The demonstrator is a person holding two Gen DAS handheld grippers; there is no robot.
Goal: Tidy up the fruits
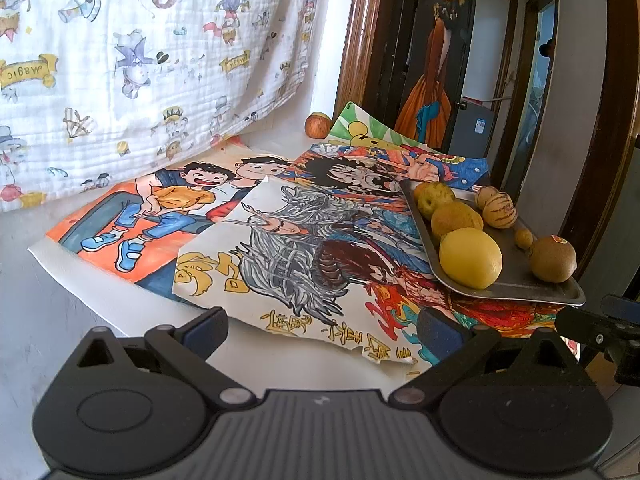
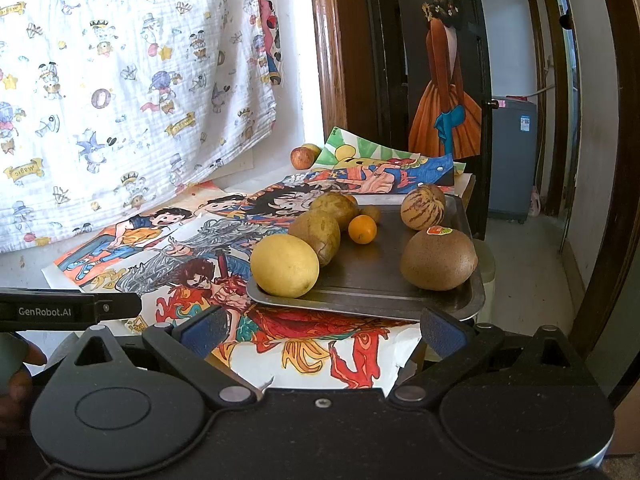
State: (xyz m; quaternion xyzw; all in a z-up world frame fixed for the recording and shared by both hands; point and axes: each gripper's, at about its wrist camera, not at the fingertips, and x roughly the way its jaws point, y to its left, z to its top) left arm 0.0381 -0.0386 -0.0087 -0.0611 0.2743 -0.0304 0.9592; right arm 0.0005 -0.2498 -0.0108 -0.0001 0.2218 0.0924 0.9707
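A metal tray (image 2: pixel 360 280) (image 1: pixel 516 280) sits on the drawings at the table's right end. It holds a yellow lemon (image 2: pixel 285 265) (image 1: pixel 470 257), a brown kiwi with a sticker (image 2: pixel 439 258) (image 1: pixel 553 258), two greenish pears (image 2: pixel 318 235), a small orange (image 2: pixel 362 229), a striped melon (image 2: pixel 422 211) (image 1: pixel 499 210) and other small fruits. An apple (image 1: pixel 317 125) (image 2: pixel 301 157) lies apart at the table's far edge. My left gripper (image 1: pixel 322 330) is open and empty, left of the tray. My right gripper (image 2: pixel 322 330) is open and empty, just before the tray's near edge.
Coloured drawings (image 1: pixel 224 216) cover the white table. A printed cloth (image 1: pixel 120 60) hangs behind. A dark door with a painted figure (image 2: pixel 444 80) and a doorway stand to the right. The left gripper's body (image 2: pixel 60 310) shows at the right wrist view's left edge.
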